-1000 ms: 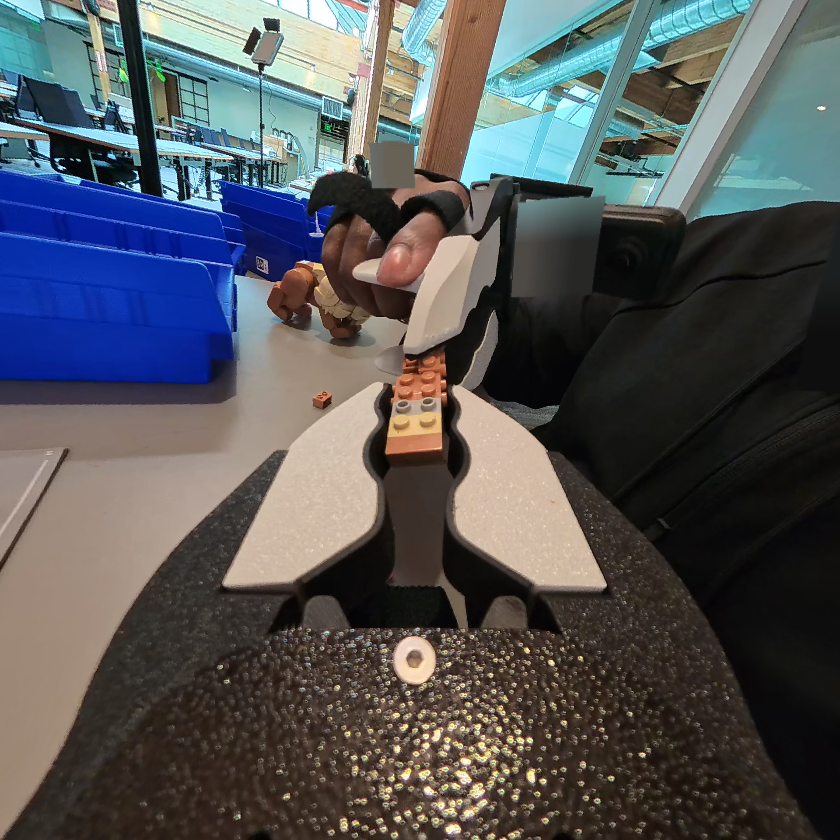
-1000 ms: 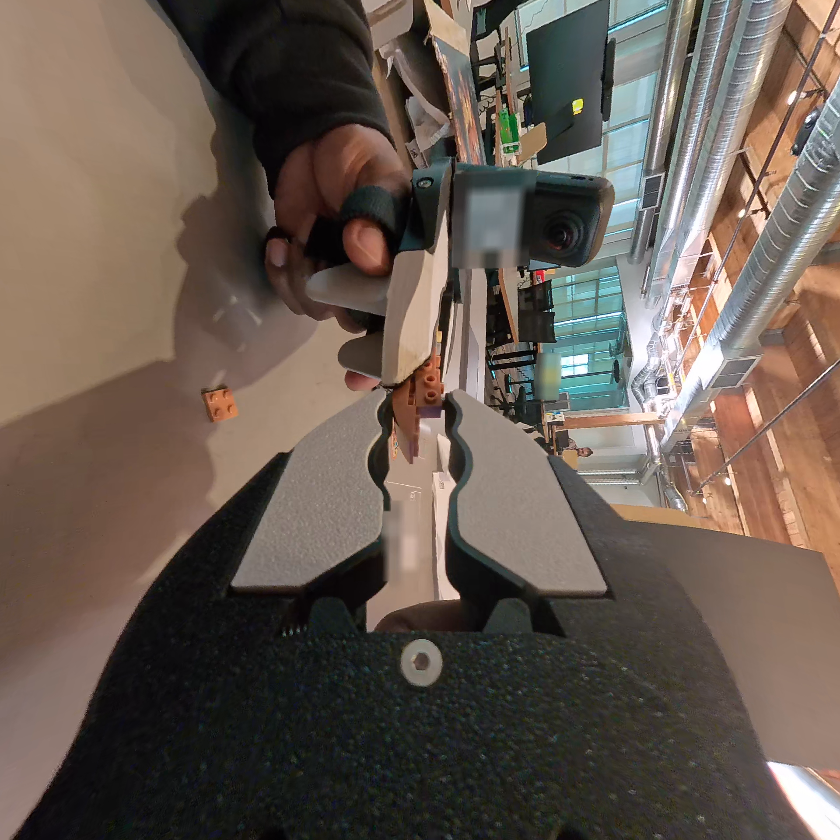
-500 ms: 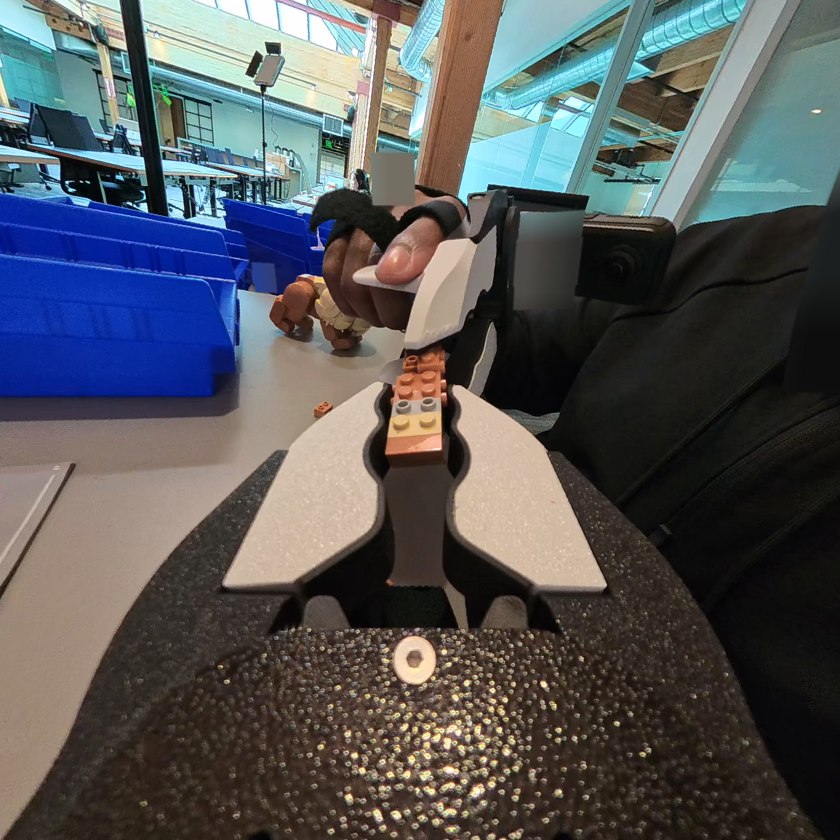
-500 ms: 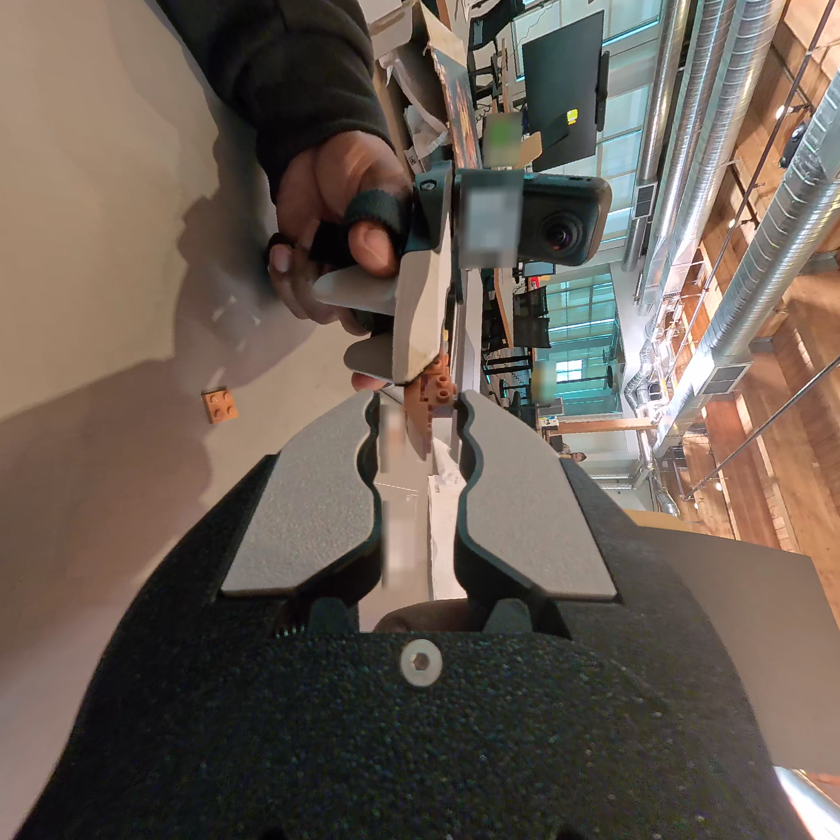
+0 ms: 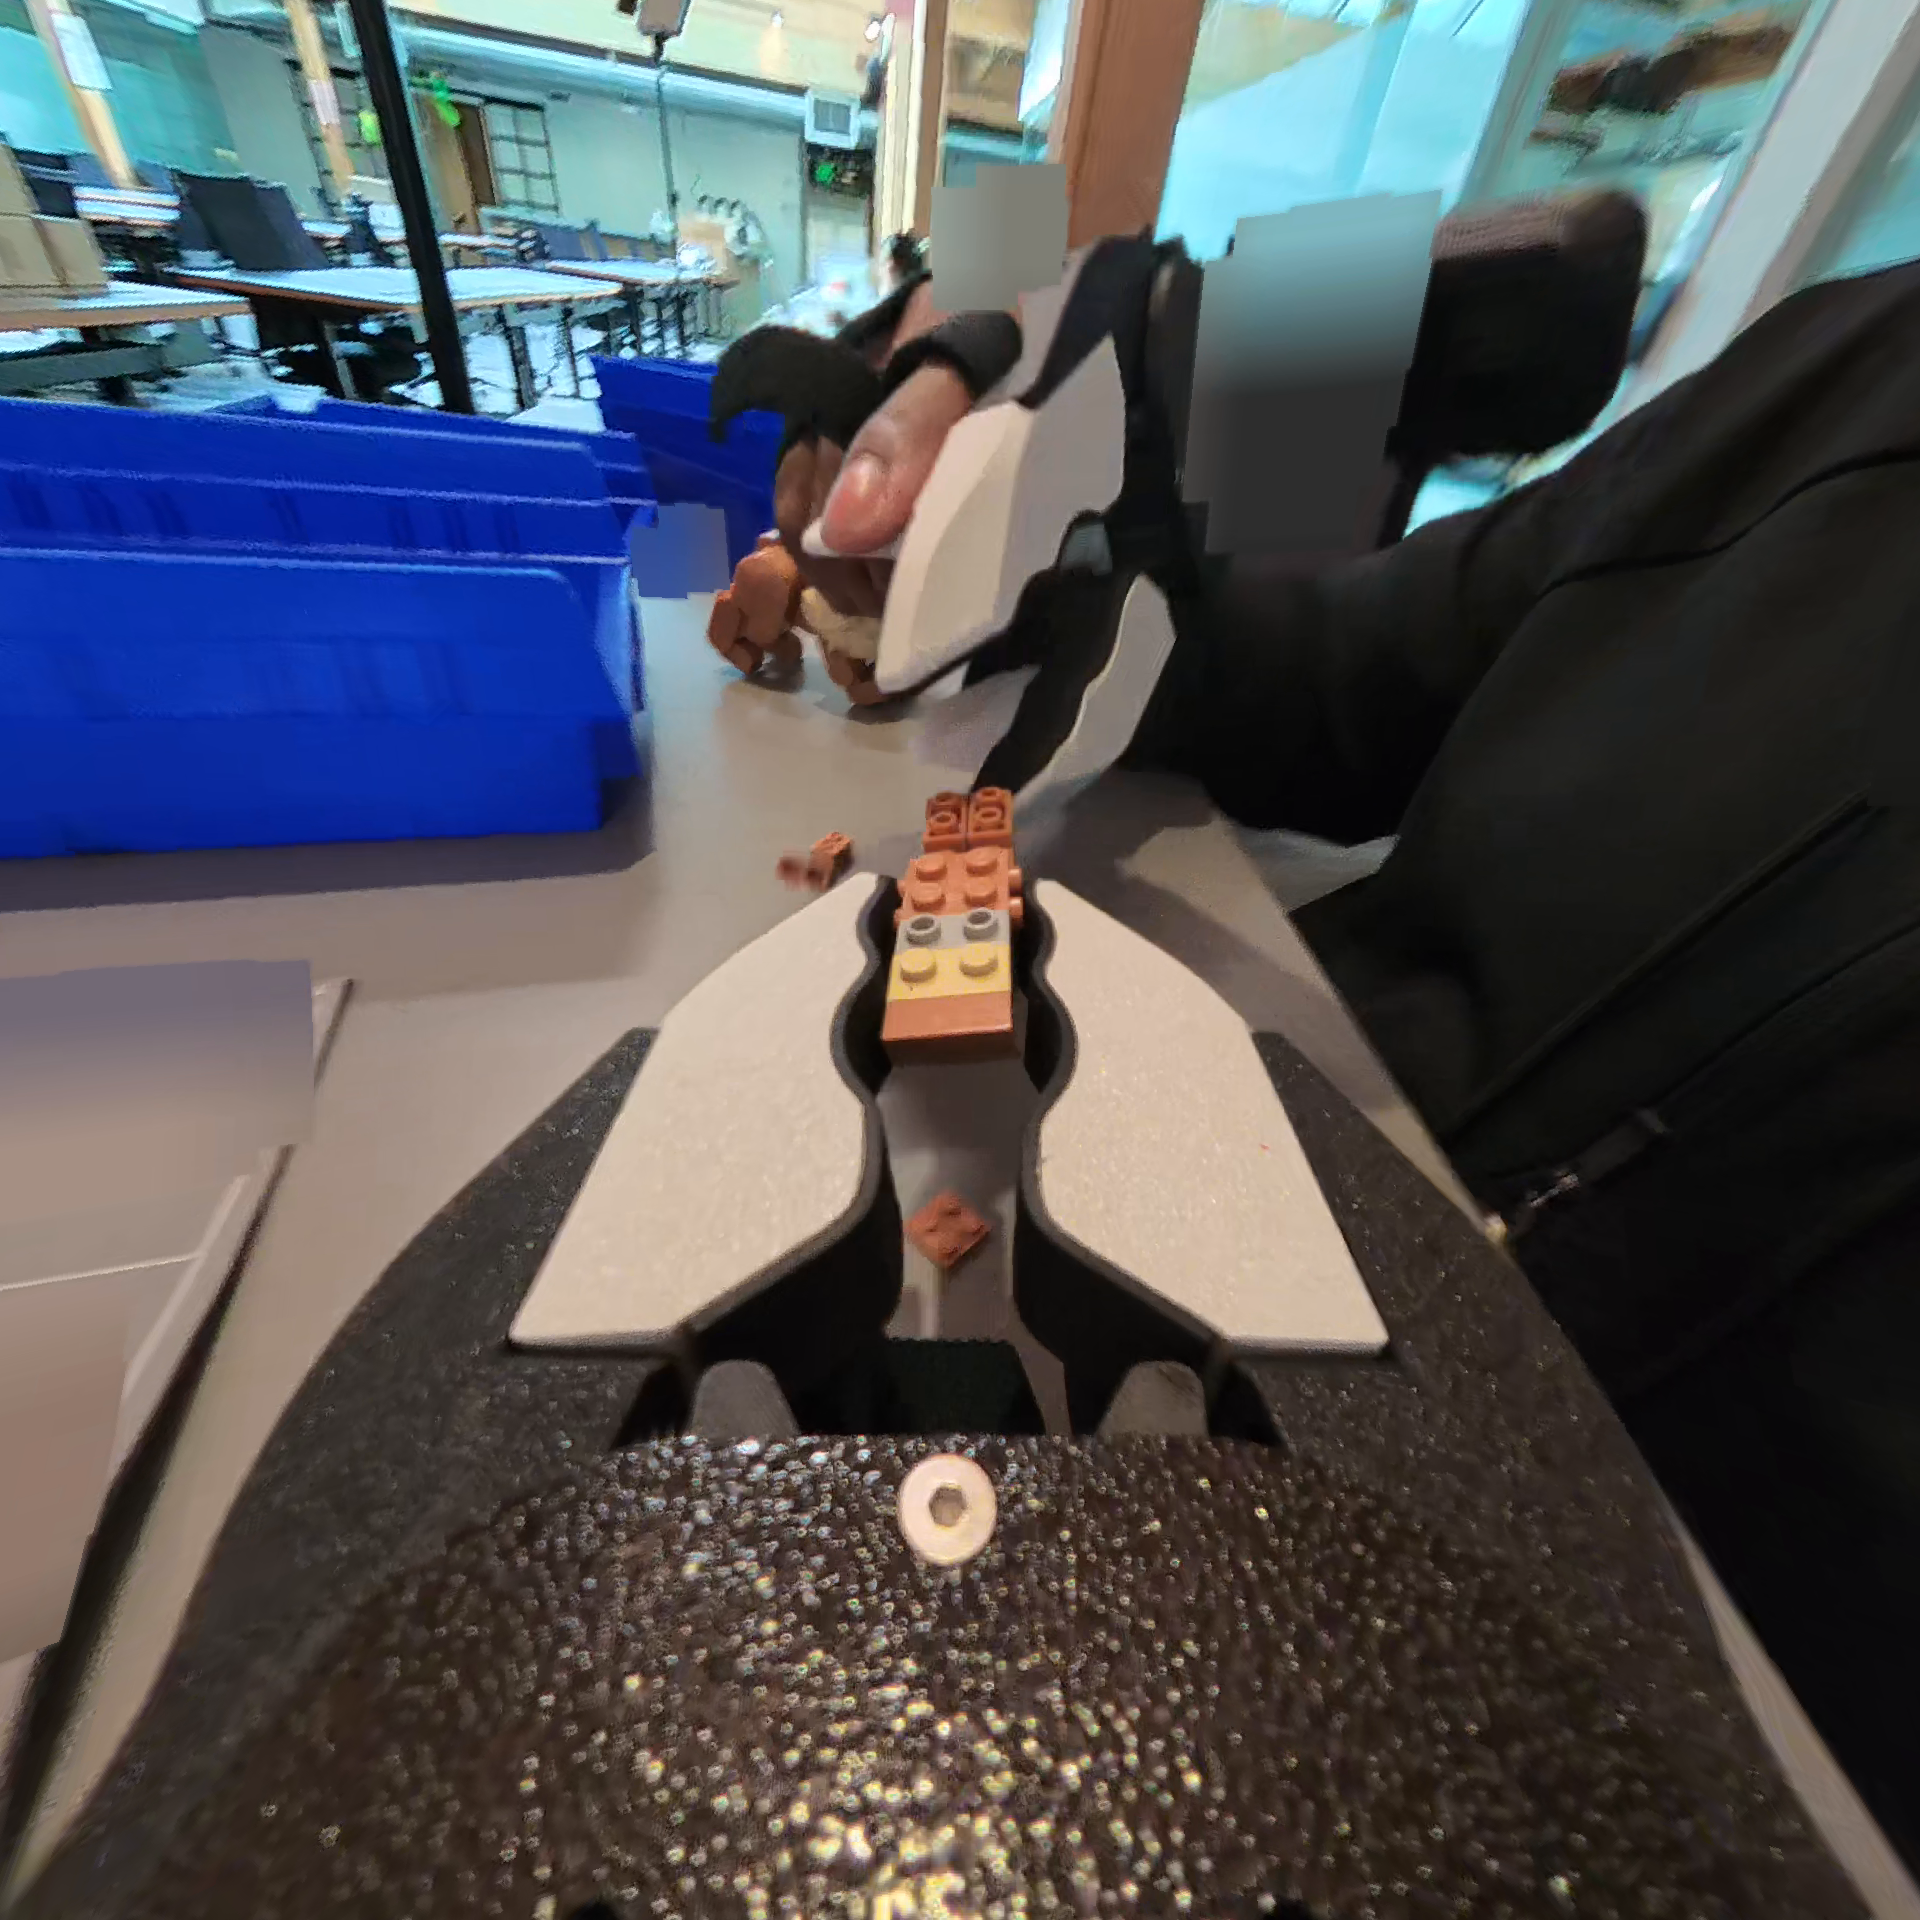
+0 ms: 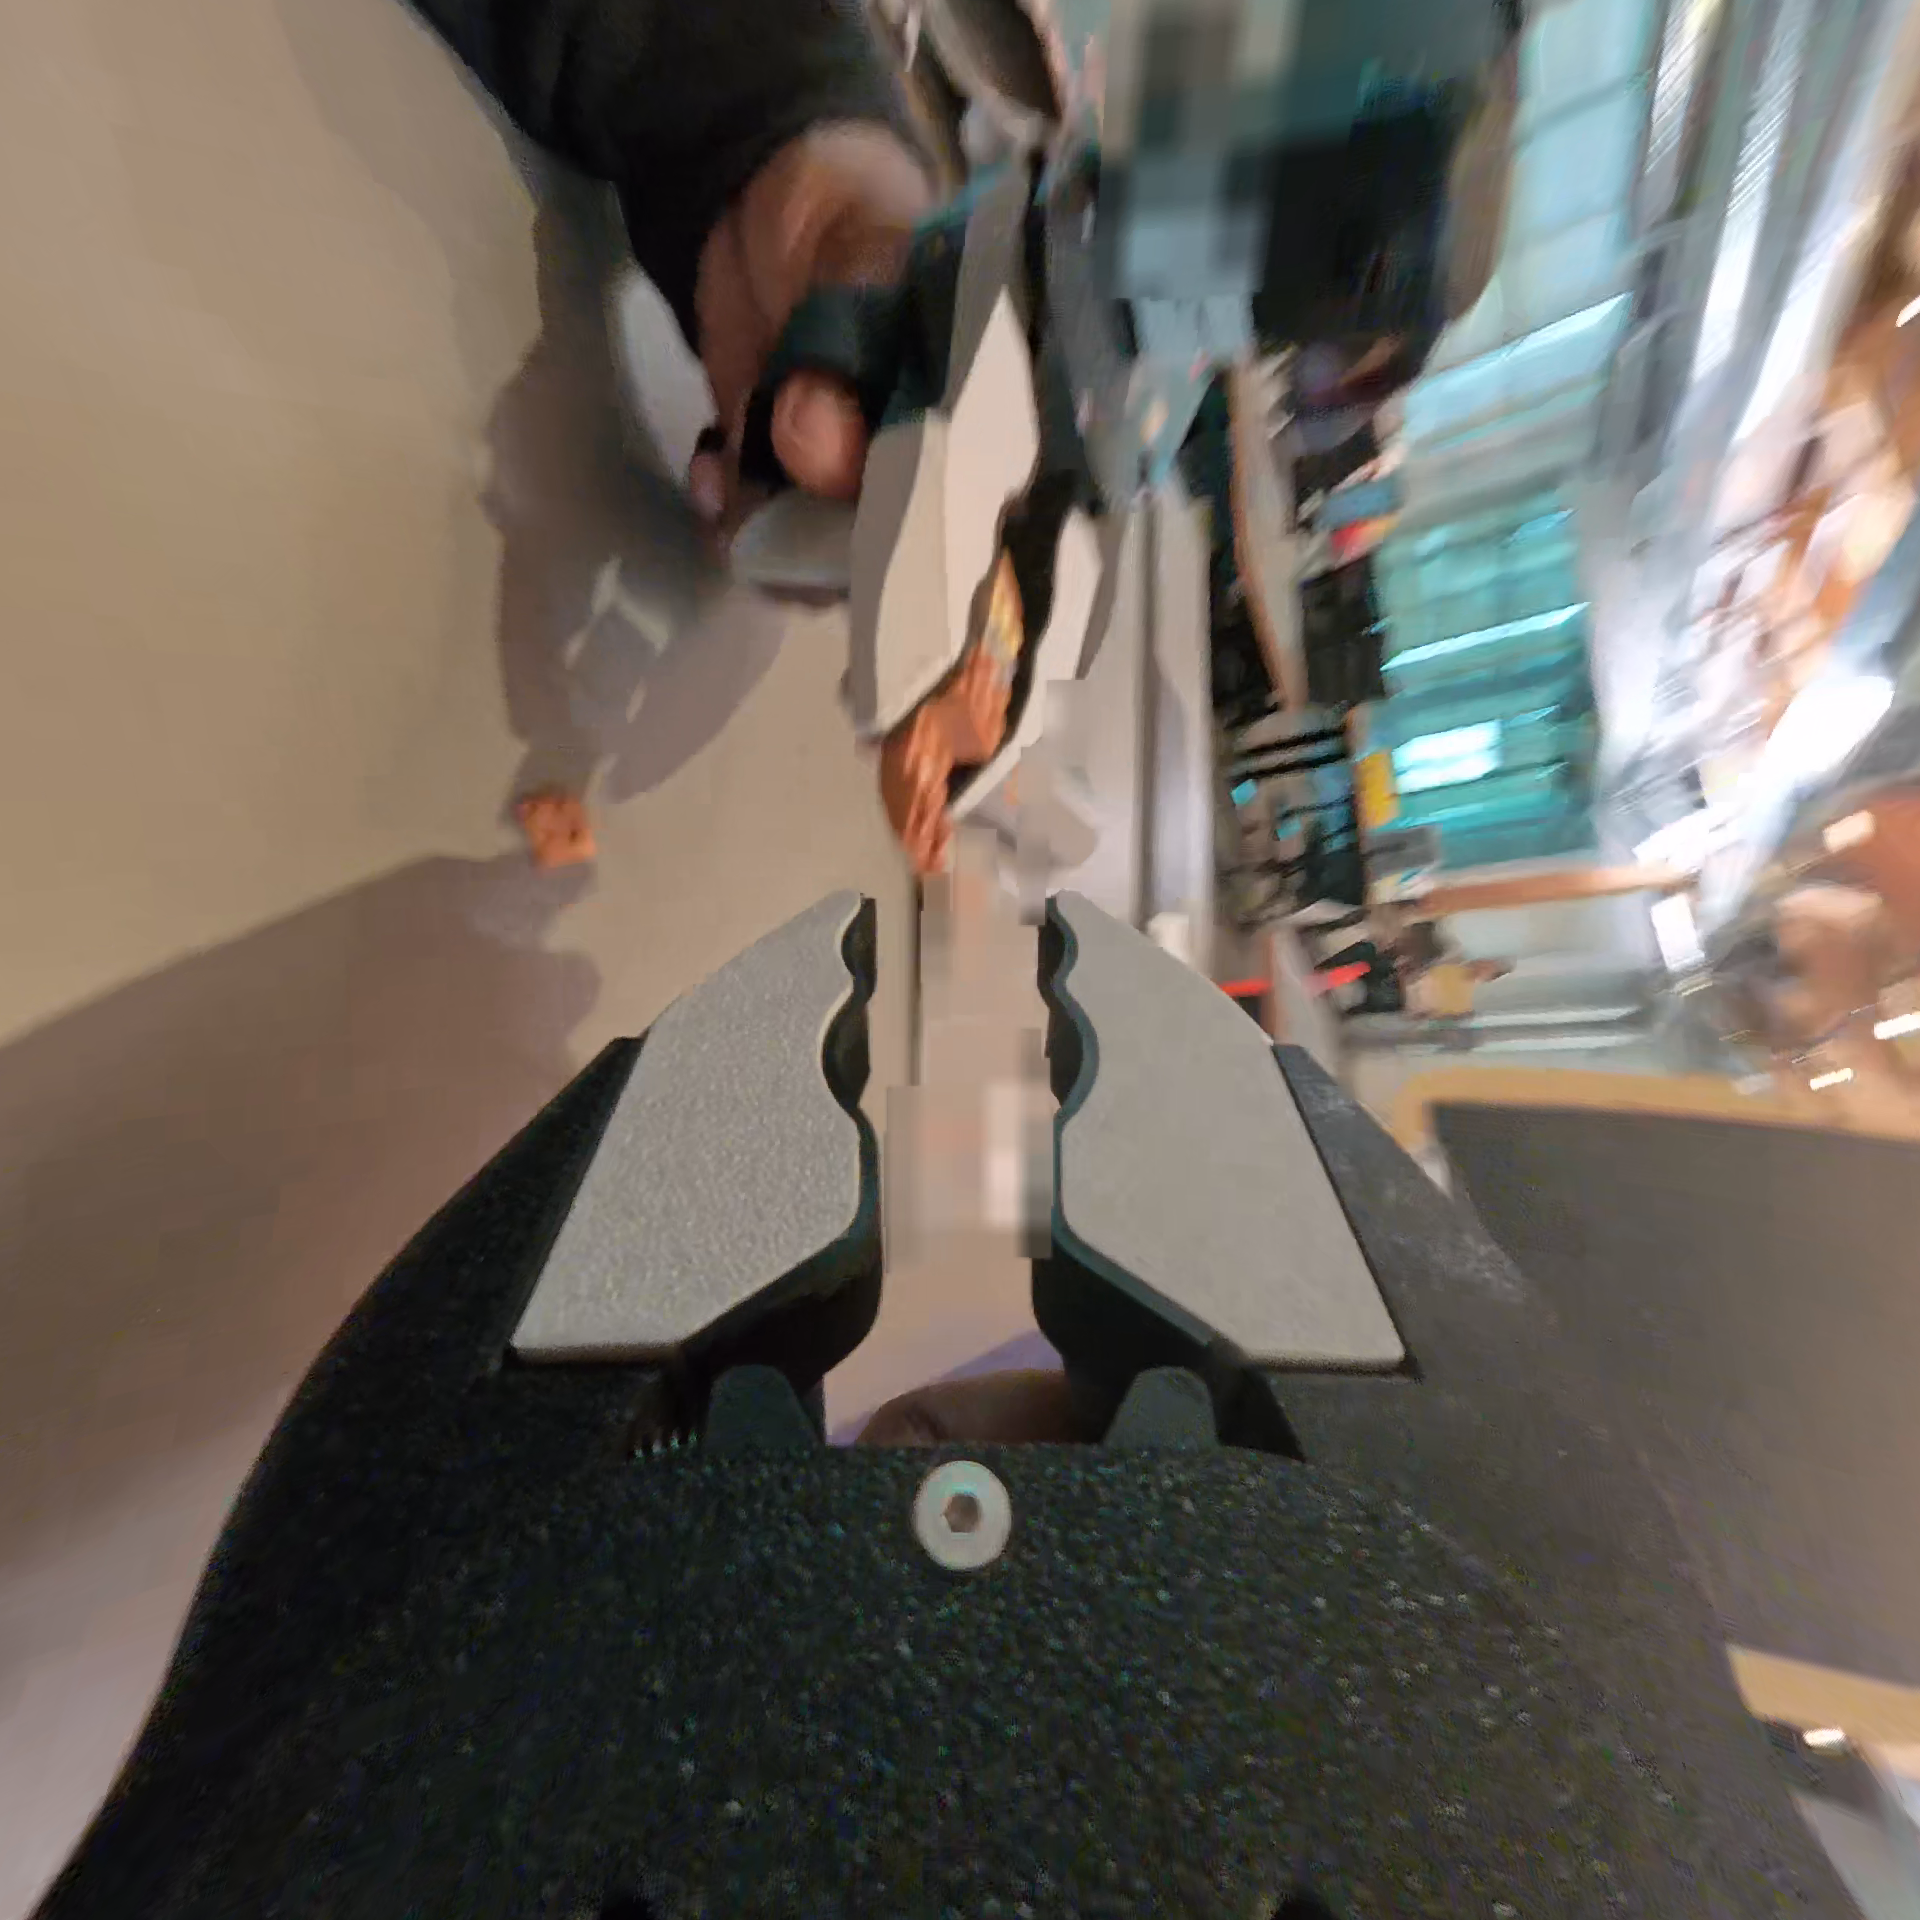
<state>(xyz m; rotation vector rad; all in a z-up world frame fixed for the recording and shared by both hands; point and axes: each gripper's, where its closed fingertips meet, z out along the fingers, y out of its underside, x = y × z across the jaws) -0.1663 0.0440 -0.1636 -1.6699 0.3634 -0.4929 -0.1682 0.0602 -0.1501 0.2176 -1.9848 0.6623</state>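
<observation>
brick strip (image 5: 951,956), brown/orange w/ one grey and one tan row, sits clamped between the fingers of the left hand-held gripper (image 5: 948,971); both pads press its sides and its far end sticks out past the fingertips, above the table (image 5: 436,1081). just beyond that far end is the right hand-held gripper (image 5: 1023,665), tilted down toward the strip, held by a hand (image 5: 862,457) w/ black finger straps; not touching the strip. in its own view the right hand-held gripper (image 6: 956,914) stands part open, nothing between the pads, and the strip (image 6: 935,769) shows blurred just ahead of its tips, gripped by the left one. a small loose brown brick (image 5: 821,857) lies on the table just left of the strip's far end, another brown piece (image 5: 945,1231) on the table under the strip, seen between the fingers. a brown and cream brick figure (image 5: 769,613) stands farther back behind the strip, blue bins (image 5: 291,675) well to the strip's left, black sleeve (image 5: 1558,623) to its right.
</observation>
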